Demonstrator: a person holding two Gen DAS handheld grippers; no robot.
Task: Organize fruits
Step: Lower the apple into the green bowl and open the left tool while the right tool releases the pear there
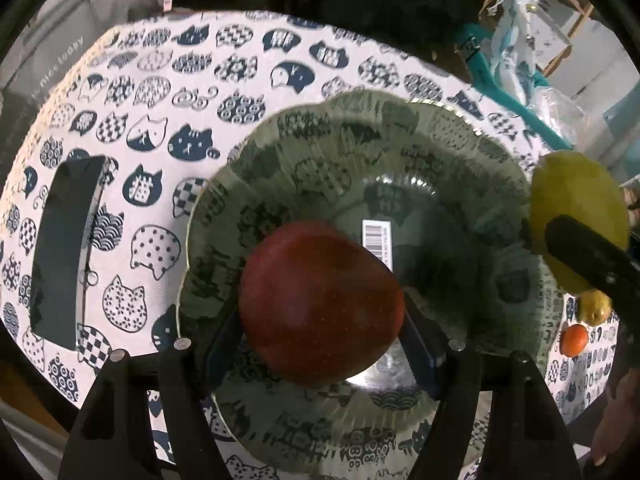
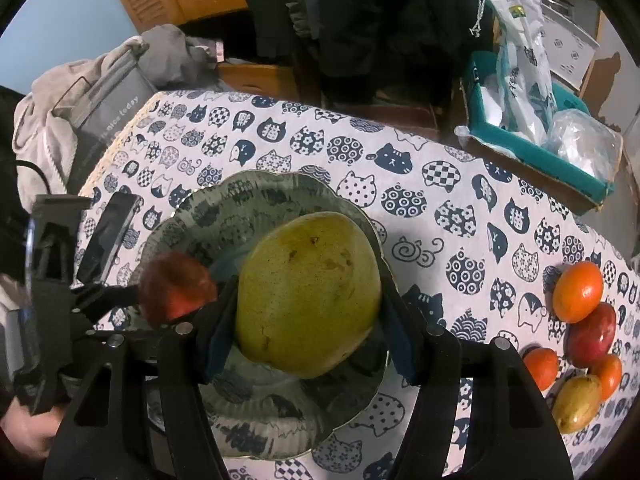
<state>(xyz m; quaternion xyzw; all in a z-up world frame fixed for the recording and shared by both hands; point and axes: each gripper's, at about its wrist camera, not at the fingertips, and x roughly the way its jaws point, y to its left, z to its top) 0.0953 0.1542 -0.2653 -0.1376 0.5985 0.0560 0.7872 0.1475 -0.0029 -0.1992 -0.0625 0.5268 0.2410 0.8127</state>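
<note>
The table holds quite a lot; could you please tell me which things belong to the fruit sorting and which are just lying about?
Job: red apple in left tool; green mango in right tool; glass plate; loose fruit pile.

Lying about: phone; teal box; grey bag.

Glass plate (image 2: 352, 412) interior mostly bare beyond the red apple (image 1: 320, 304) and green mango (image 2: 308, 296) held over it. Phone (image 1: 64, 248) lies just left. Loose fruit cluster (image 2: 580, 336) crowds cloth at right; cloth between stays open.
</note>
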